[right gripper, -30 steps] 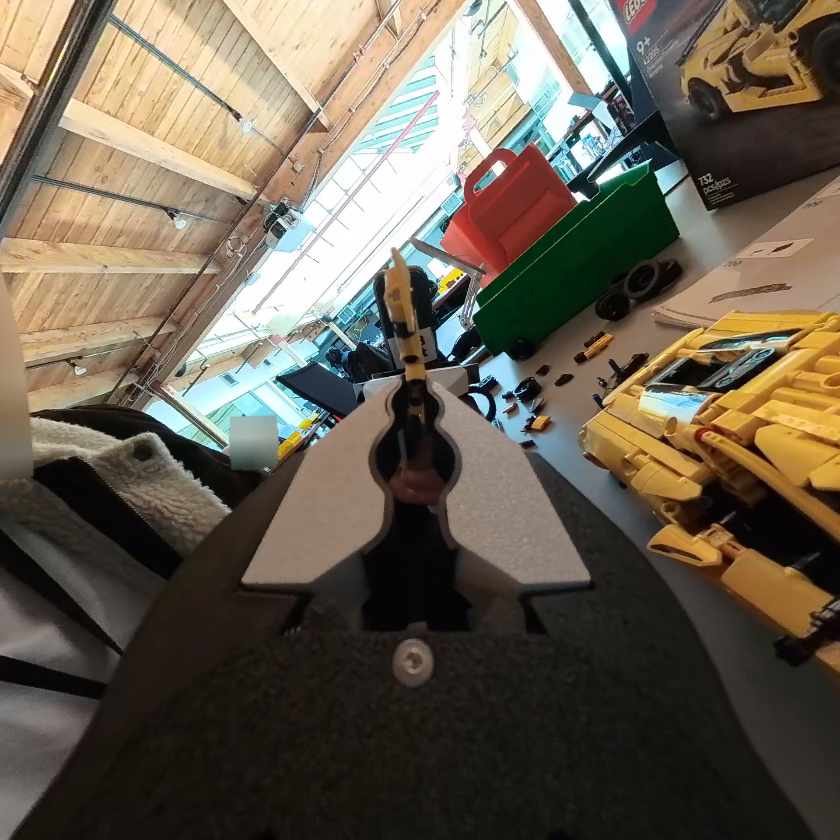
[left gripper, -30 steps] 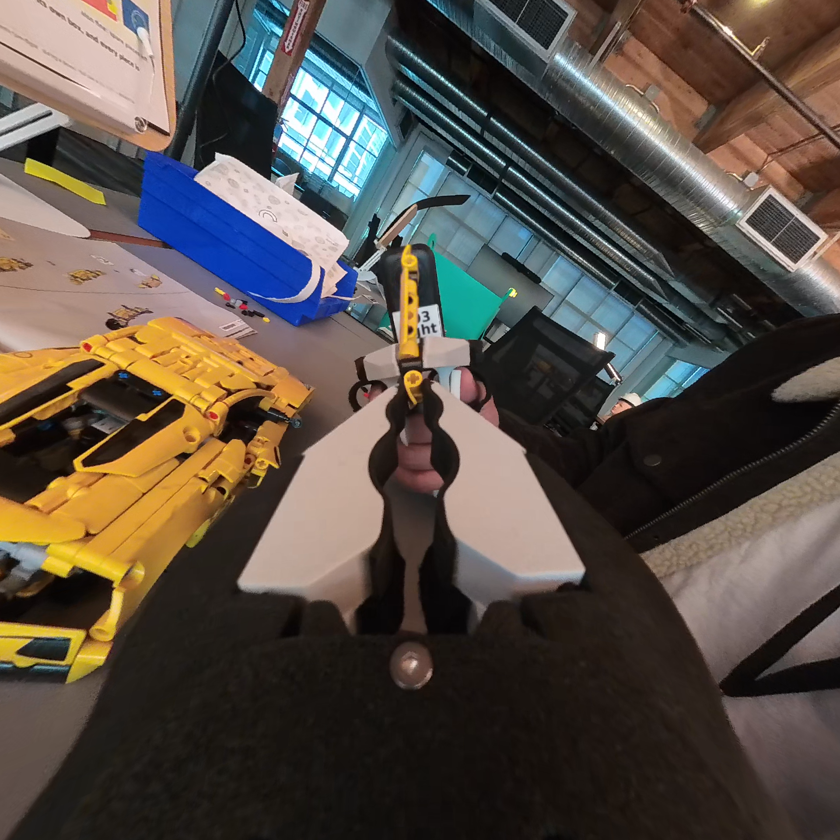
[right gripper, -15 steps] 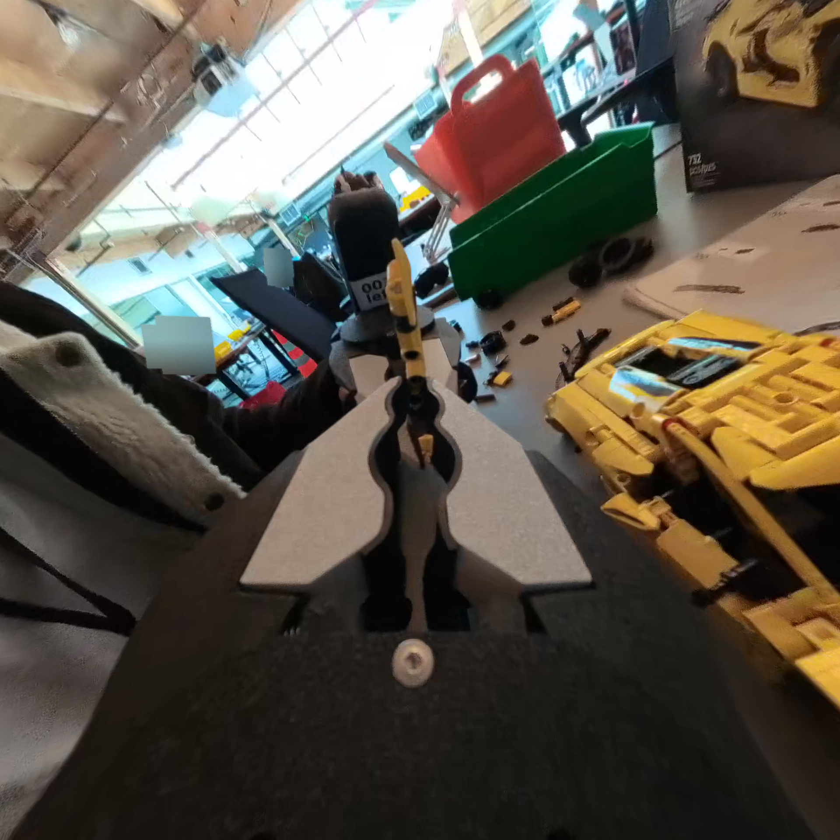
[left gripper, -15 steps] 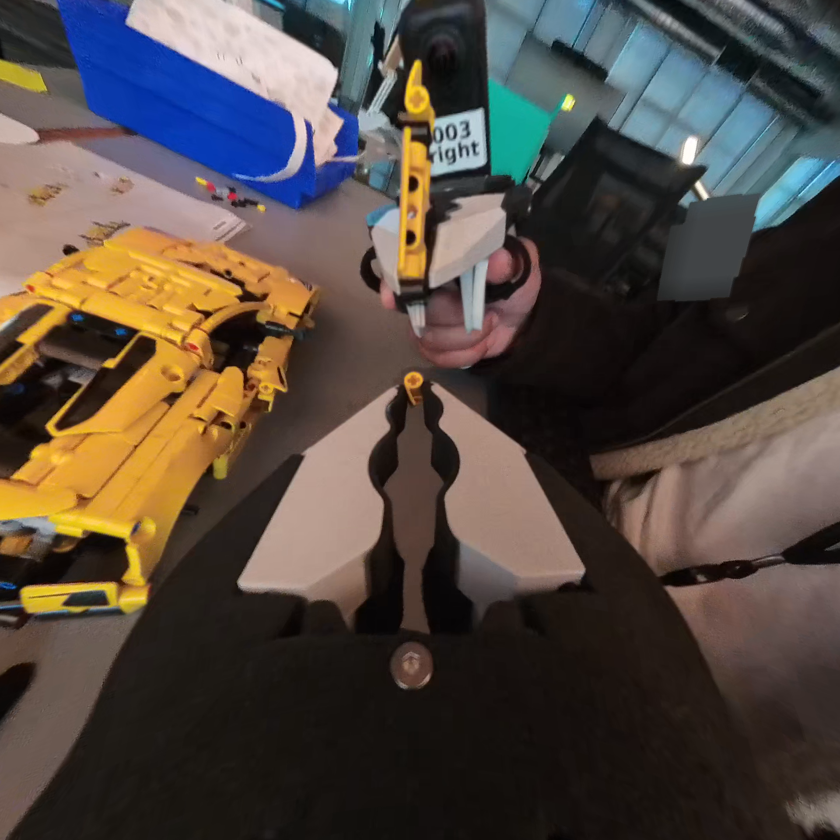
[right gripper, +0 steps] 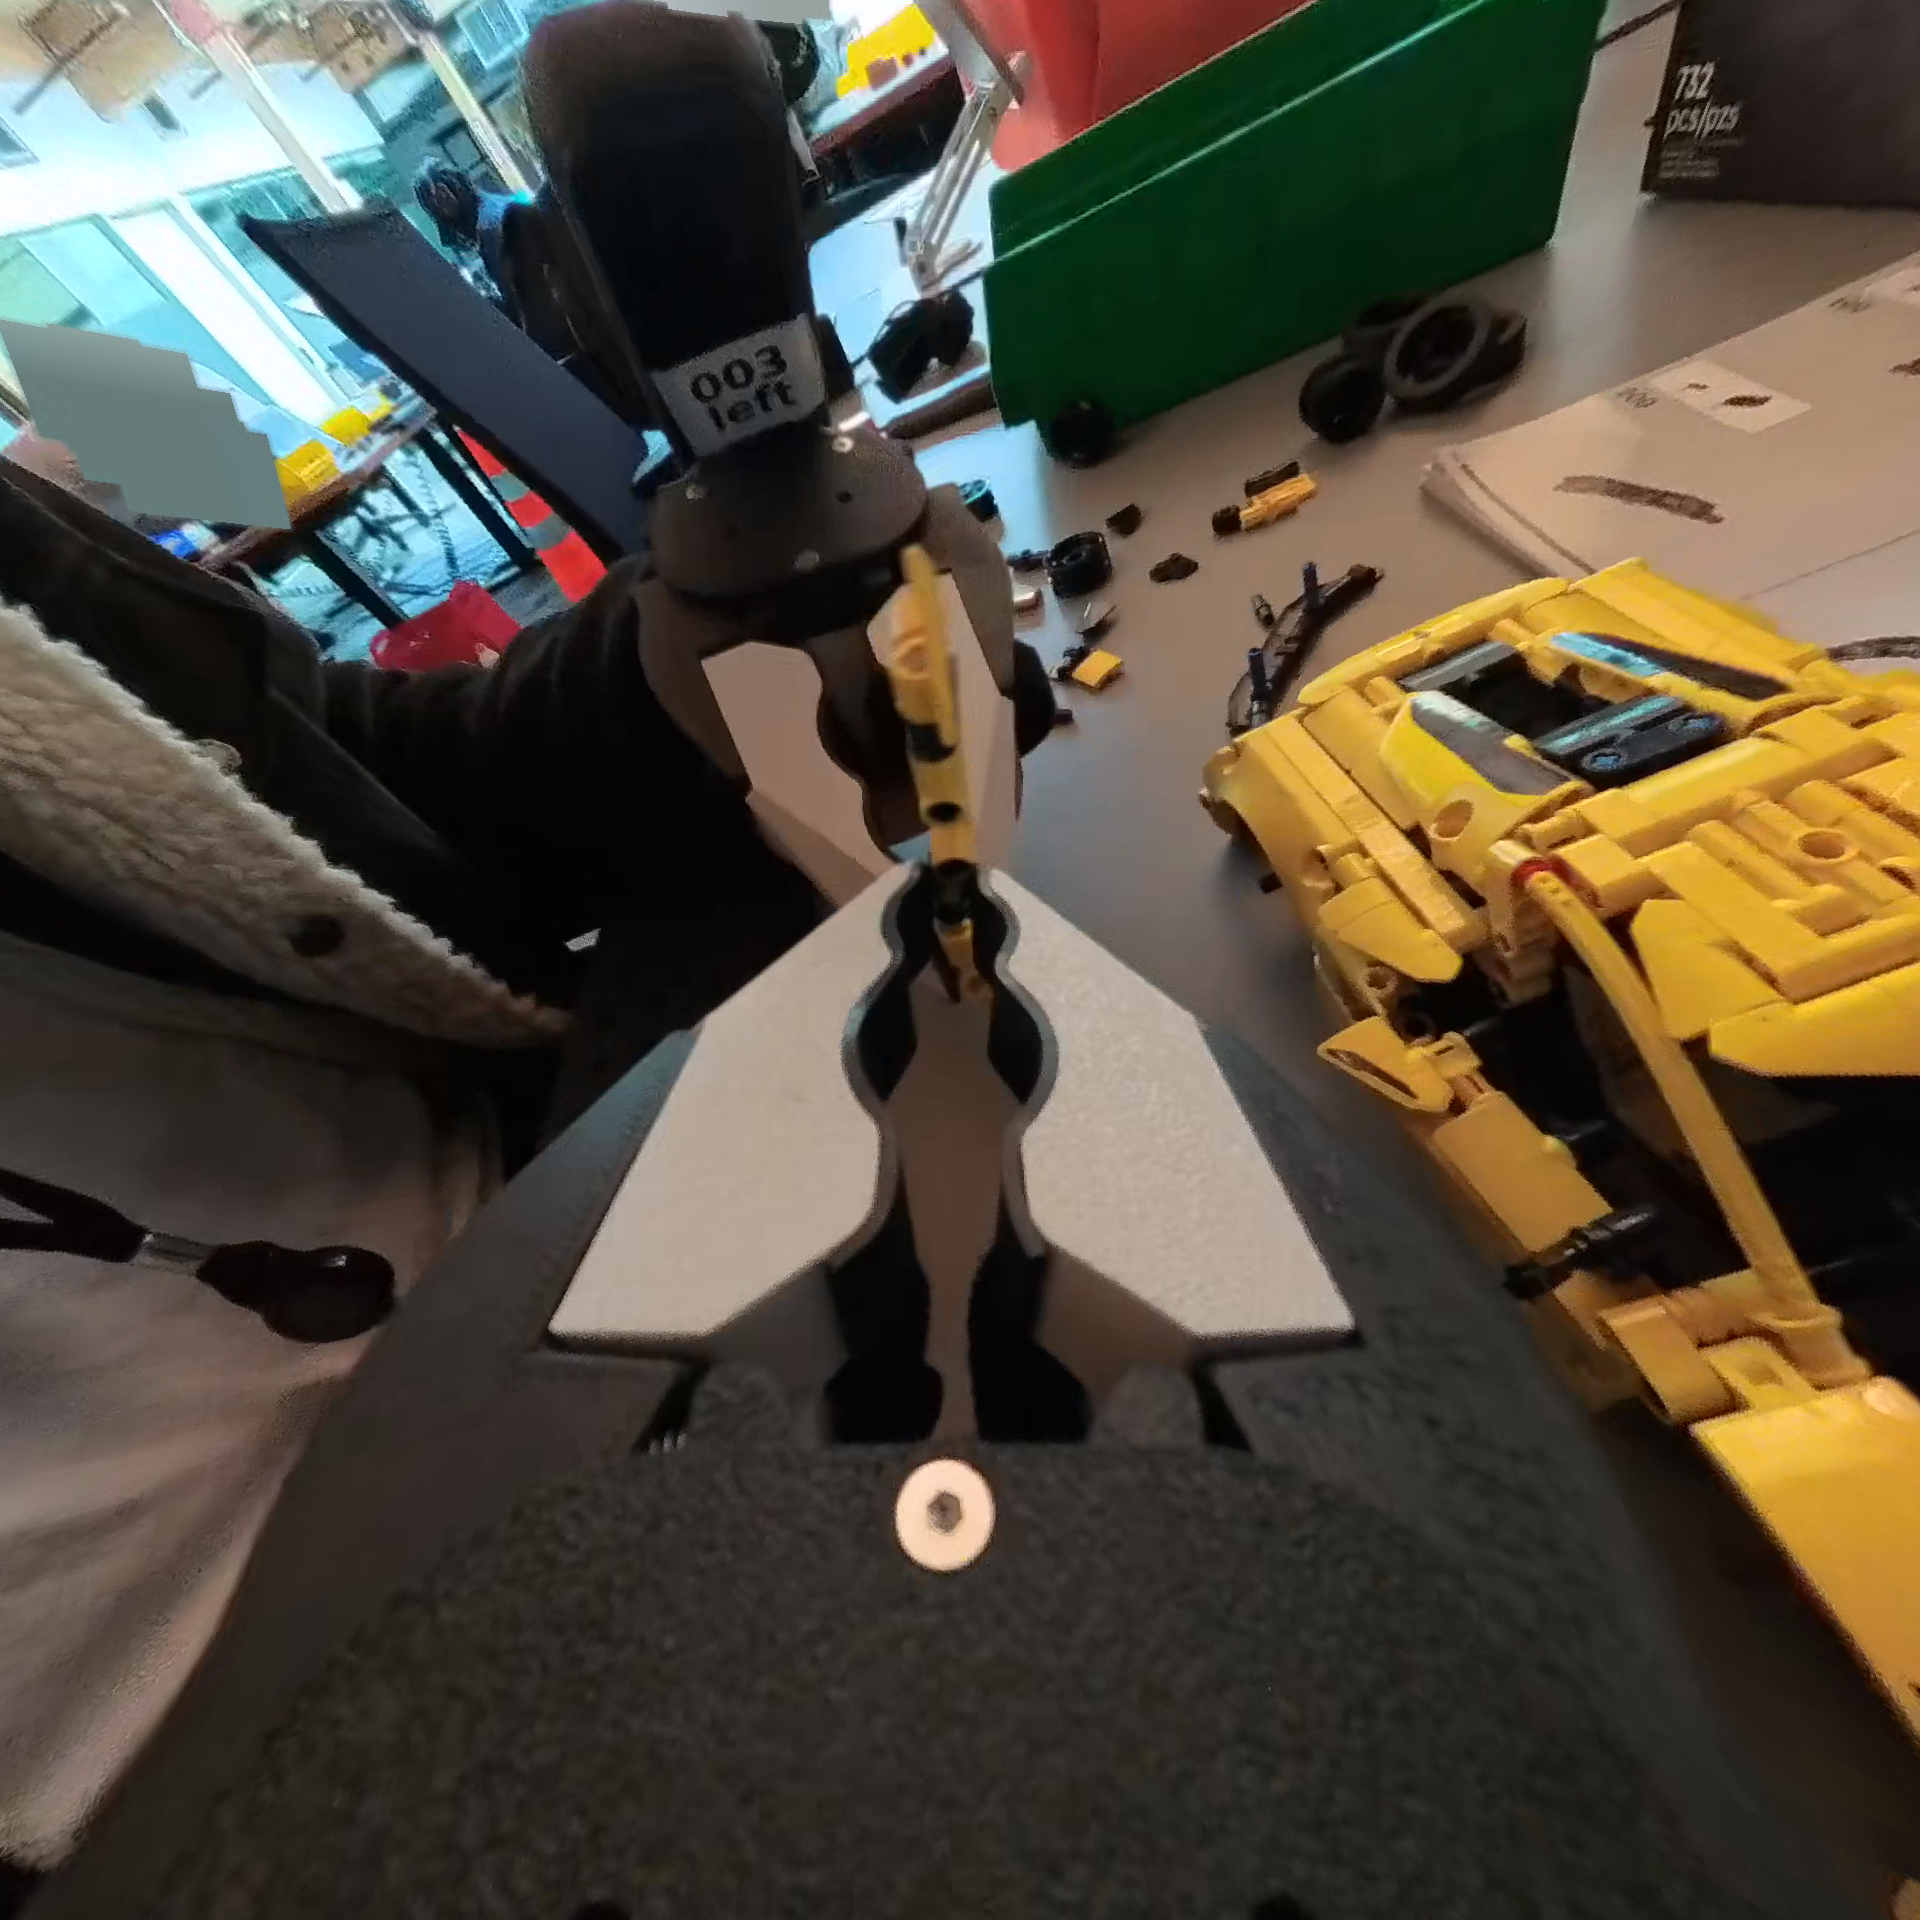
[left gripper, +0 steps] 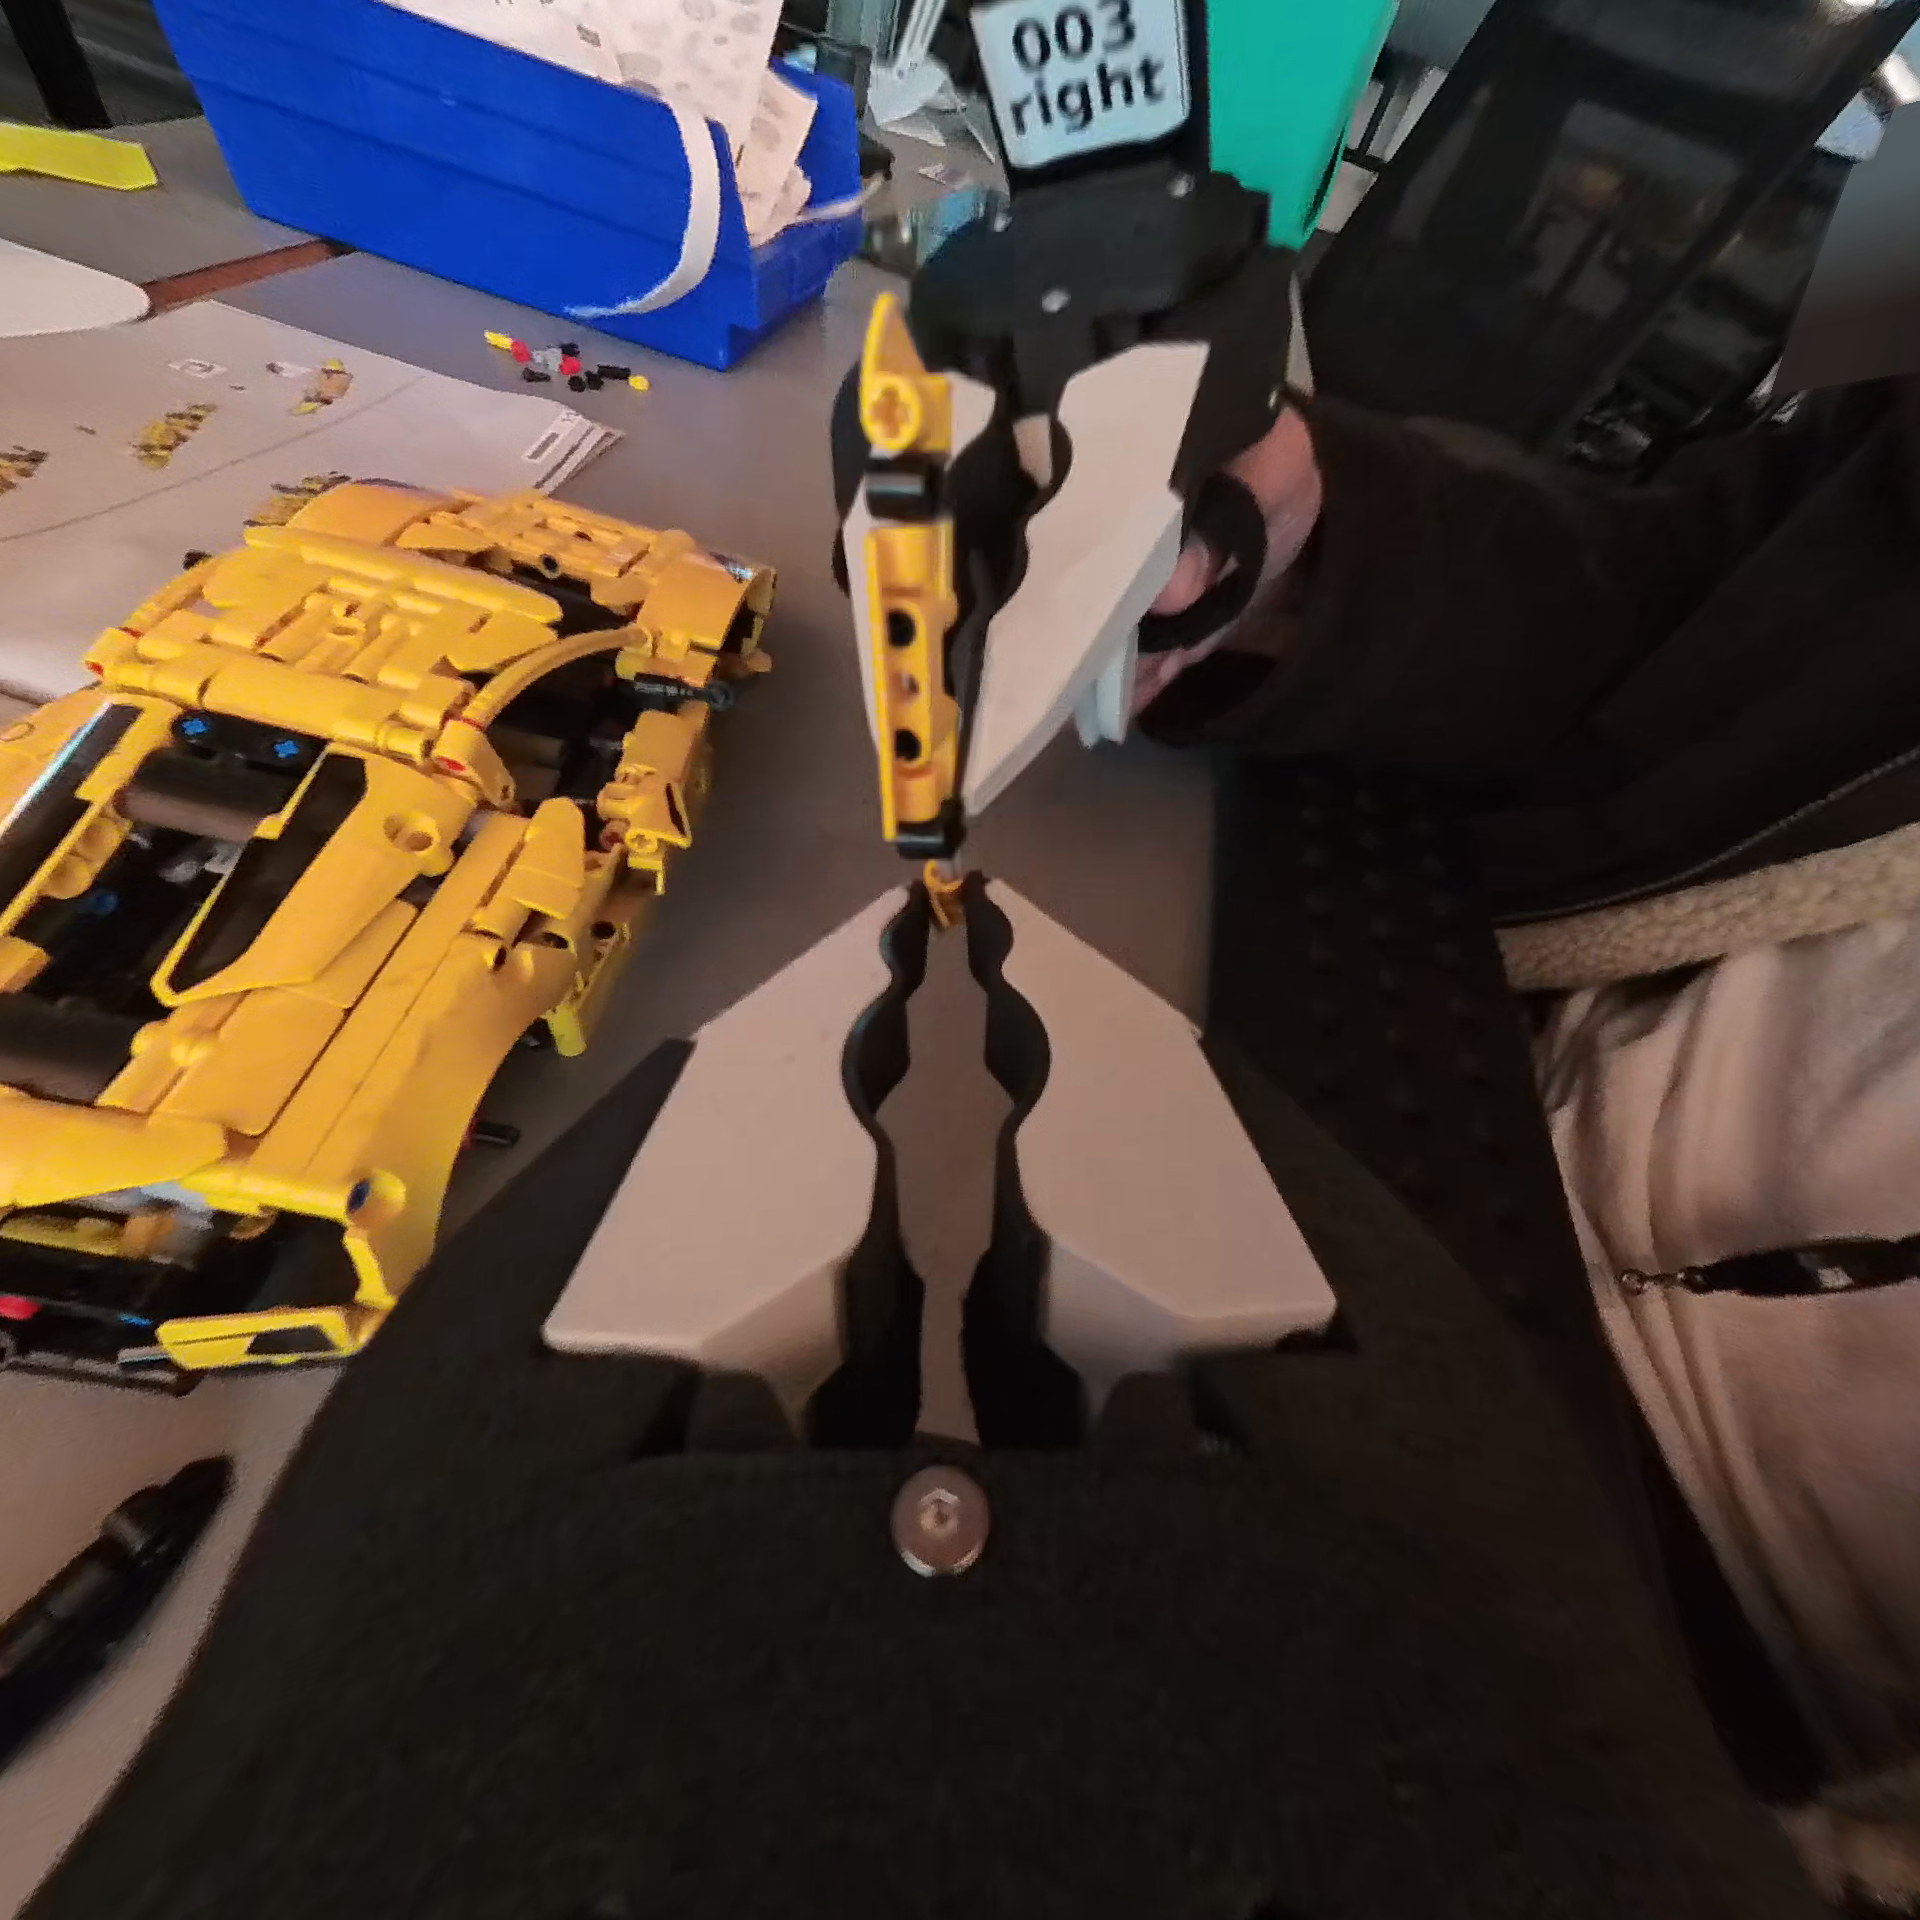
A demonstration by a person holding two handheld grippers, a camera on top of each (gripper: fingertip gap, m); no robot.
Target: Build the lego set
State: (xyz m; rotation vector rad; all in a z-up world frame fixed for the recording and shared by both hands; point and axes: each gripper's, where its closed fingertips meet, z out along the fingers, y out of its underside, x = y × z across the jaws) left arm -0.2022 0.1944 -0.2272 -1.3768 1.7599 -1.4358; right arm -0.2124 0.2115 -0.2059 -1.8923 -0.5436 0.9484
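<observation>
While pinched upright in right gripper (right gripper: pixel 948 899), yellow beam (right gripper: pixel 932 727), long axis toward left gripper (left gripper: pixel 943 896).

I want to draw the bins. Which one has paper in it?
The blue bin: white paper sticks out of it. The green bin shows none.

The yellow lego car (left gripper: pixel 343 831) runs off the left edge of the left wrist view, its front end unseen; in the right wrist view it is cut by the right edge. A dark pen-like object (left gripper: pixel 104 1558) at lower left is blurred and cropped. The tiny loose pieces (left gripper: pixel 566 364) beside the blue bin (left gripper: pixel 468 156), itself cut by the top edge, are too small to identify. Mosaic patches cover the upper left of the right wrist view.
</observation>
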